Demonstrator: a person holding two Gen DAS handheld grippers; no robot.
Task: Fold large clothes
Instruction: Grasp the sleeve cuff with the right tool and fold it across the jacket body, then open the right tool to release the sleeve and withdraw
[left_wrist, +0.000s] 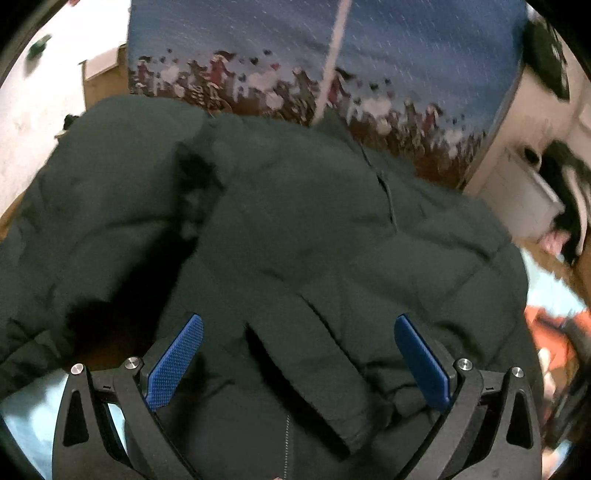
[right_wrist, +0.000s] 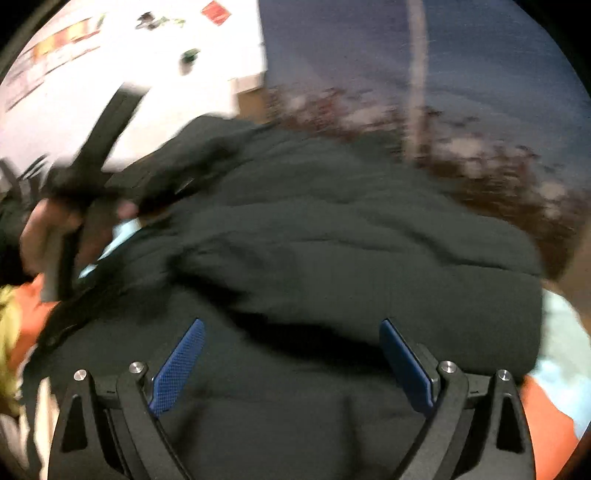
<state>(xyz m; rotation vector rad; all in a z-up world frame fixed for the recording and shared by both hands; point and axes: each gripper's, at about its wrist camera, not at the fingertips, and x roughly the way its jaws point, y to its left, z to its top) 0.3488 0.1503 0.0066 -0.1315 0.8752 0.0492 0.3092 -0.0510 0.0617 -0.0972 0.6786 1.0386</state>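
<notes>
A dark green quilted jacket (left_wrist: 295, 229) lies bunched in puffy folds, a sleeve (left_wrist: 306, 354) draped over its front beside the zipper (left_wrist: 286, 435), its bulk seemingly doubled over in the blurred right view (right_wrist: 332, 251).

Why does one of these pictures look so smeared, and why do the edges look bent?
The right wrist view is motion-blurred: the dark jacket and the hand at left smear, though the open right tongs stay crisp. The left wrist view is sharper, the jacket mostly clear between the open left tongs. Both bend at the edges: fisheye lenses.
</notes>
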